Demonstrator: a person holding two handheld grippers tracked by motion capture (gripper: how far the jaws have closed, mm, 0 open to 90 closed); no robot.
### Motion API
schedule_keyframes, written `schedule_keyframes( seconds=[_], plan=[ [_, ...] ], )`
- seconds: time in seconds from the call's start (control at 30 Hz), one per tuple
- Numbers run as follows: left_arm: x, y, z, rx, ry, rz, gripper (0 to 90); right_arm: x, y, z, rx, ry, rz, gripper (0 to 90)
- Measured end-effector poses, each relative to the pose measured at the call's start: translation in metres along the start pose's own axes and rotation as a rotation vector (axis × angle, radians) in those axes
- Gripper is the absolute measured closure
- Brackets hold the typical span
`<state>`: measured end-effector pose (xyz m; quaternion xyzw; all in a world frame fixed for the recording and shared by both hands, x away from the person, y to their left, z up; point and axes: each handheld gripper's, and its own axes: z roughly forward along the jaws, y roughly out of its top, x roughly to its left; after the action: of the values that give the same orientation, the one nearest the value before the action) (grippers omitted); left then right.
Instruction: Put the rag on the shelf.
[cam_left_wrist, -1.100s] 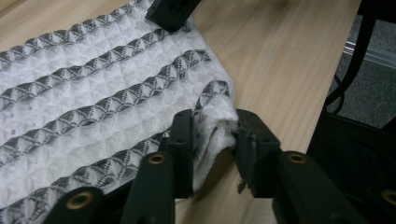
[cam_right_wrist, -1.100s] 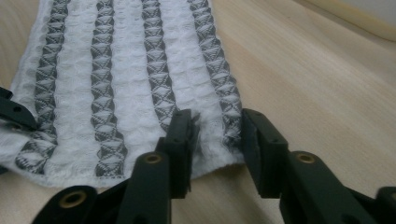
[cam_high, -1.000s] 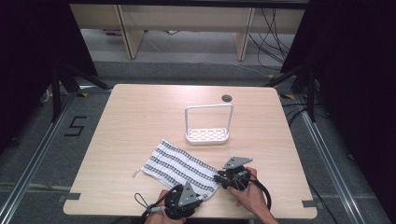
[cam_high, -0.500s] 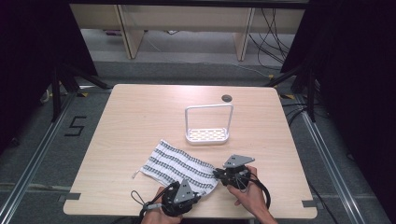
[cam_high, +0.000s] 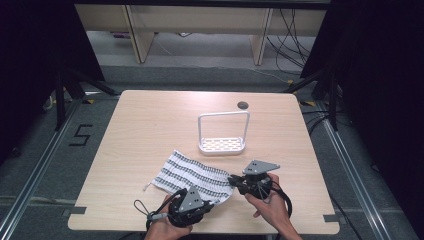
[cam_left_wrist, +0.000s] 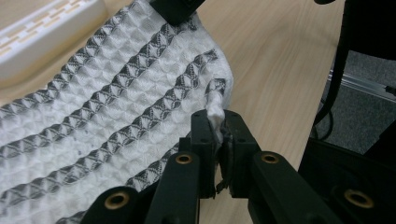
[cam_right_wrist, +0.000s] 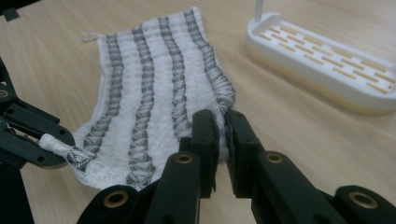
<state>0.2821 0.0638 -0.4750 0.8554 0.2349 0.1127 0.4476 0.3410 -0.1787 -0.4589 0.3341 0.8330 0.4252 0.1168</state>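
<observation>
A white waffle towel with grey stripes (cam_high: 192, 175) lies flat near the table's front edge. My left gripper (cam_high: 210, 204) is shut on the towel's near corner (cam_left_wrist: 215, 112), which bunches up between its jaws. My right gripper (cam_high: 233, 180) is shut on the other corner of the same short edge (cam_right_wrist: 223, 119). In the right gripper view the left gripper's jaws (cam_right_wrist: 51, 142) pinch the towel at lower left. The towel (cam_right_wrist: 154, 84) stretches away from both grippers towards its far end with a small loop (cam_right_wrist: 88, 35).
A white slotted stand with a tall wire handle (cam_high: 222, 131) sits just beyond the towel, its base (cam_right_wrist: 322, 60) close to my right gripper. A dark round hole (cam_high: 243, 105) marks the table's far side. A table edge runs past the left gripper (cam_left_wrist: 336, 74).
My left gripper has slid forward and right along the front edge and now grips the towel's near corner. The right gripper has held its place on the other corner.
</observation>
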Motion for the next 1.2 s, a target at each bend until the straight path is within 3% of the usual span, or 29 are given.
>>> schedule_keyframes(
  seconds=[0.1,0.13,0.2,0.23,0.37,0.43,0.5,0.53,0.73,1.03,1.2],
  plan=[
    [0.002,0.009,-0.011,-0.003,-0.003,0.020,84.0,0.001,0.010,-0.006,-0.024,0.009,-0.004,83.8],
    [0.002,0.014,-0.014,-0.028,-0.004,0.004,84.0,0.002,0.013,-0.008,-0.038,0.006,-0.011,83.9],
    [0.004,0.022,-0.021,-0.037,0.004,0.010,84.0,0.006,0.022,-0.013,-0.055,0.014,0.004,83.9],
    [0.004,0.026,-0.025,-0.050,-0.002,0.005,84.0,0.005,0.026,-0.014,-0.067,0.011,-0.019,83.9],
    [0.010,0.041,-0.036,-0.072,-0.010,-0.003,84.0,0.007,0.043,-0.022,-0.092,0.013,-0.034,84.1],
    [0.015,0.046,-0.040,-0.088,-0.011,0.000,84.0,0.007,0.052,-0.025,-0.098,0.019,-0.047,84.1],
    [0.020,0.052,-0.044,-0.095,-0.014,-0.007,84.0,0.008,0.061,-0.029,-0.098,0.025,-0.026,84.1],
    [0.023,0.055,-0.047,-0.095,-0.014,-0.009,84.0,0.006,0.064,-0.030,-0.108,0.025,-0.039,84.1],
    [0.037,0.077,-0.063,-0.141,-0.001,-0.018,84.1,0.000,0.091,-0.045,-0.121,0.036,-0.018,84.2],
    [0.061,0.116,-0.088,-0.211,0.025,-0.017,84.4,-0.005,0.128,-0.071,-0.159,0.008,-0.038,84.5],
    [0.077,0.138,-0.096,-0.214,0.053,-0.022,84.4,-0.009,0.144,-0.081,-0.165,-0.016,-0.028,84.7]
  ],
)
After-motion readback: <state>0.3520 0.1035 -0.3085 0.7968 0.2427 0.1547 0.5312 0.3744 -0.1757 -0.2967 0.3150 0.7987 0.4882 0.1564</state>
